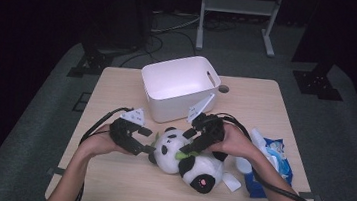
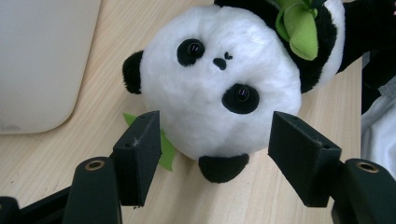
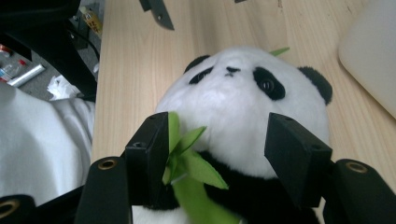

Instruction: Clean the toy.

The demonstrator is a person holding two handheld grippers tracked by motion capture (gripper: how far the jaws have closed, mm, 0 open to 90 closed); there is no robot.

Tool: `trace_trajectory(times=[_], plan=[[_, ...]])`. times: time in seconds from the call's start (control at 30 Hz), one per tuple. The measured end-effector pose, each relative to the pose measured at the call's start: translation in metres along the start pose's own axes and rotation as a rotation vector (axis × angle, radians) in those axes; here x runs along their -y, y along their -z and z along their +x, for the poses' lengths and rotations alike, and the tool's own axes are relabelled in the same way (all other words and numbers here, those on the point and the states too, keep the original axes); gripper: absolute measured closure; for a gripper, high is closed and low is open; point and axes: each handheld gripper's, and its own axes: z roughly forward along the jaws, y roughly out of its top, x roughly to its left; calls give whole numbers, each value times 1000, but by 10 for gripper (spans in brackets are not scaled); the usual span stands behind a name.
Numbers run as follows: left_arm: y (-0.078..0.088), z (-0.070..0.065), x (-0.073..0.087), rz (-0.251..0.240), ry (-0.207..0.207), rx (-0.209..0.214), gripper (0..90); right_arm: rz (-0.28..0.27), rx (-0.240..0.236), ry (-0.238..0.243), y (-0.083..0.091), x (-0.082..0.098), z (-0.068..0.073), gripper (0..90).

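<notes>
The left tool (image 1: pixel 147 149) sits at 9 o'clock of the plush panda (image 1: pixel 185 156), jaws released and straddling the head without pressing it. The panda lies on the table (image 1: pixel 108 173), at 6 o'clock of the white bin (image 1: pixel 178 83). The right tool (image 1: pixel 187 149) reaches over the panda from 2 o'clock, jaws released around its green leaves (image 3: pixel 196 168). A blue packet (image 1: pixel 273 163) lies at 3 o'clock.

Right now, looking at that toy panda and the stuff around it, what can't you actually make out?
- Inside of the white bin: high view, its front wall hides the bottom.
- Blue packet: high view, the right forearm covers part of it and the print is too small to read.
- Panda body: left gripper view, cut off by the top edge.
- Panda's legs: right gripper view, cut off by the bottom edge.
</notes>
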Motion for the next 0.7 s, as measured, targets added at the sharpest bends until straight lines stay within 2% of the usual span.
trace_trajectory(times=[0.17,0.33,0.43,0.57,0.7], plan=[[2,1,0,-1,-4,-4,330,18,44,-15,-9,-6,-4,395],[2,2,2,1,-4,-7,329,75,52,-7,-25,-8,-4,413],[3,3,3,0,-2,-12,322,98,58,4,-30,-10,-4,470],[6,3,5,-10,2,-22,318,113,54,48,-32,-12,-3,567],[7,5,8,-5,5,-27,312,106,33,91,-31,-12,-1,600]])
